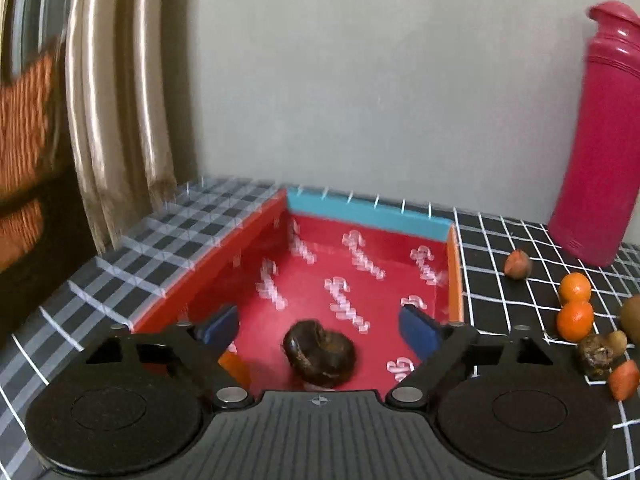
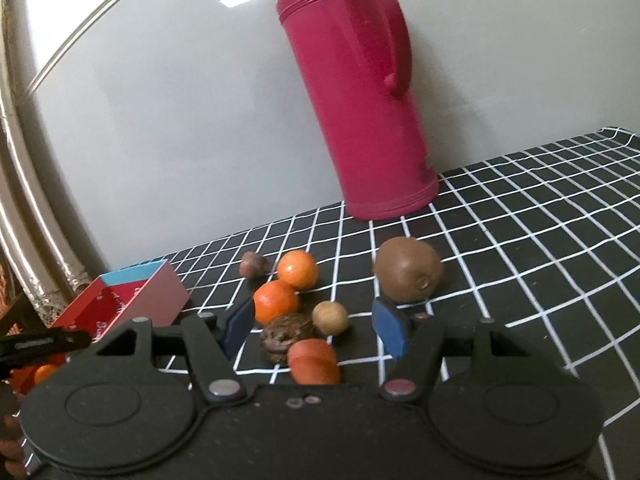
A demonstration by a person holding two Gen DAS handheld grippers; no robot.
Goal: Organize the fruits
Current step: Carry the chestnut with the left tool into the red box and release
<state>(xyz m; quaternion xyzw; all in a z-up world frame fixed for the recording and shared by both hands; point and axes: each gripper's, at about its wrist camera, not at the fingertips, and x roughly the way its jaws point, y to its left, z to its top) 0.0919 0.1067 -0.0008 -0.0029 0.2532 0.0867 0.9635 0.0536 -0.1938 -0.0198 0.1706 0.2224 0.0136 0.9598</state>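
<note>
While the left gripper [image 1: 318, 326] hangs over the red box [image 1: 208, 264] with its jaws wide apart and nothing between the pads, a dark, wrinkled fruit [image 1: 319, 358] lies on the box floor near its front edge. On the checked tablecloth [image 2: 520, 240], the right gripper [image 2: 316, 326] stands half open and empty around a carrot-coloured piece [image 2: 314, 362]. Just beyond lie a rough brown fruit [image 2: 282, 338], a small tan ball [image 2: 330, 317] and two tangerines [image 2: 276, 301]. These look light, round and prone to rolling, the tangerines soft-skinned, so a gentle pinch across the widest middle seems best.
</note>
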